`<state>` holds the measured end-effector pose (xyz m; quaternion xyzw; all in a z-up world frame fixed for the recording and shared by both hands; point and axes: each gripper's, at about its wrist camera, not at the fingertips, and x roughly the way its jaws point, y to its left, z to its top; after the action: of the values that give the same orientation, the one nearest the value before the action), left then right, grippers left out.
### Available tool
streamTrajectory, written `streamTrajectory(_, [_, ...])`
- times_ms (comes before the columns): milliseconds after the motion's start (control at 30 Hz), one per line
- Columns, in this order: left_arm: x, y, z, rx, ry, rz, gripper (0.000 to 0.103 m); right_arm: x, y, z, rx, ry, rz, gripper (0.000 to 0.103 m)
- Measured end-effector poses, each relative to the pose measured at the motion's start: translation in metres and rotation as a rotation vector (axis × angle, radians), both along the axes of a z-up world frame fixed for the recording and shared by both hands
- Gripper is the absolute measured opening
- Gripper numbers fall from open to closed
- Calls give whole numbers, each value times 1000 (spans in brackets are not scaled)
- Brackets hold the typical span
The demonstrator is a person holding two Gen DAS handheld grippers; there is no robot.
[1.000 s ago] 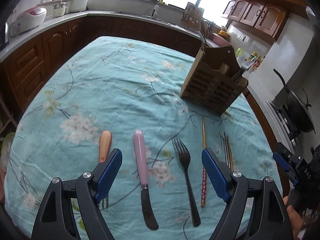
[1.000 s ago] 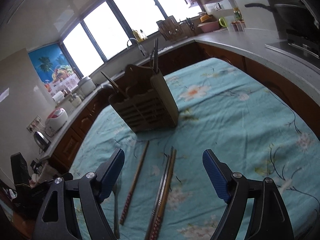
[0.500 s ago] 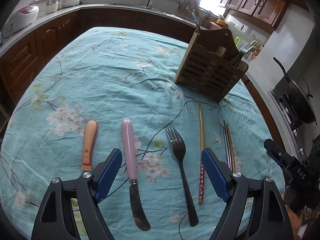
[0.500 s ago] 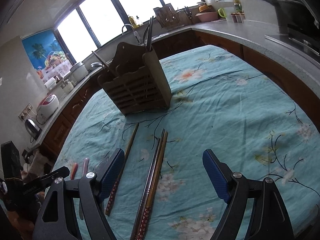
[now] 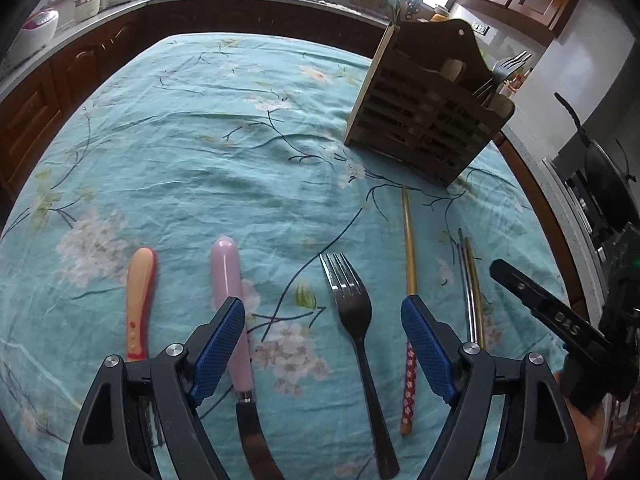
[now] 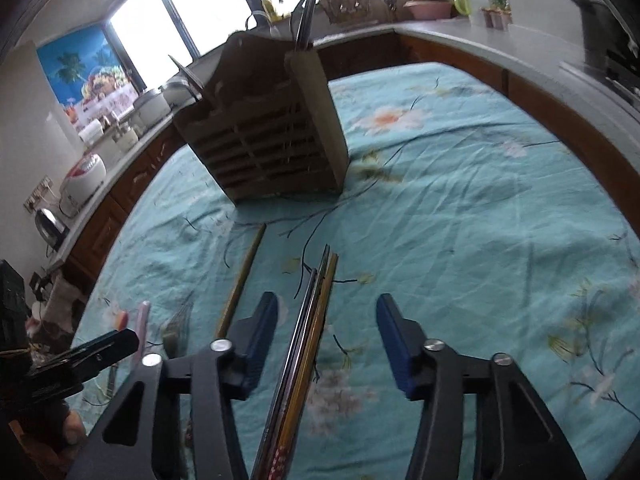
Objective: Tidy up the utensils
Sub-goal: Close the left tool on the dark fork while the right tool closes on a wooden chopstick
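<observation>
On the table (image 5: 224, 128), under its teal flowered cloth, I count one orange-handled utensil (image 5: 140, 300), one pink-handled knife (image 5: 231, 300), one dark fork (image 5: 354, 320), one single chopstick (image 5: 409, 256) with a red patterned end, and one tight bundle of chopsticks (image 5: 471, 280) whose number I cannot tell. One wooden utensil holder (image 5: 430, 120) stands toward the far right edge with a few pieces already upright in it.

My left gripper (image 5: 323, 344) hangs with its jaws spread wide over the near edge. The fork lies between its fingers, the knife handle passes just beside the left pad, and the single chopstick runs behind the right pad. The orange-handled utensil lies outside it, to the left.

My right gripper (image 6: 327, 344) is also spread, holding nothing. The chopstick bundle (image 6: 310, 320) lies between its fingers, nearer the left pad, pointing toward the holder (image 6: 272, 136). The single chopstick (image 6: 242, 276) lies just outside it, to the left.
</observation>
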<state>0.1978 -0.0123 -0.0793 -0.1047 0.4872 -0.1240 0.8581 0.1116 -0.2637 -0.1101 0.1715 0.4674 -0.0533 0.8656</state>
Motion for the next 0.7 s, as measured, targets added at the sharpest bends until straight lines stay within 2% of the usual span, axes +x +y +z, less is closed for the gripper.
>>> streamTrajectory(133, [13, -5, -9, -4, 26, -16, 75, 14, -2, -13, -14, 39, 5, 30])
streamTrajectory(233, [22, -10, -18, -7, 47, -34, 65, 22, -2, -21, -46, 72, 16, 22])
streamTrajectory(267, [25, -12, -21, -10, 57, -43, 60, 24, -1, -21, -59, 73, 22, 22])
streamTrajectory(433, [32, -21, -27, 13, 48, -63, 54, 32, 7, -22, -129, 102, 68, 21])
streamTrajectory(567, [36, -25, -29, 15, 52, -77, 38, 38, 12, -22, -167, 121, 98, 21])
streamTrajectory(700, [37, -24, -30, -3, 58, -84, 28, 46, 14, -24, -181, 134, 116, 21])
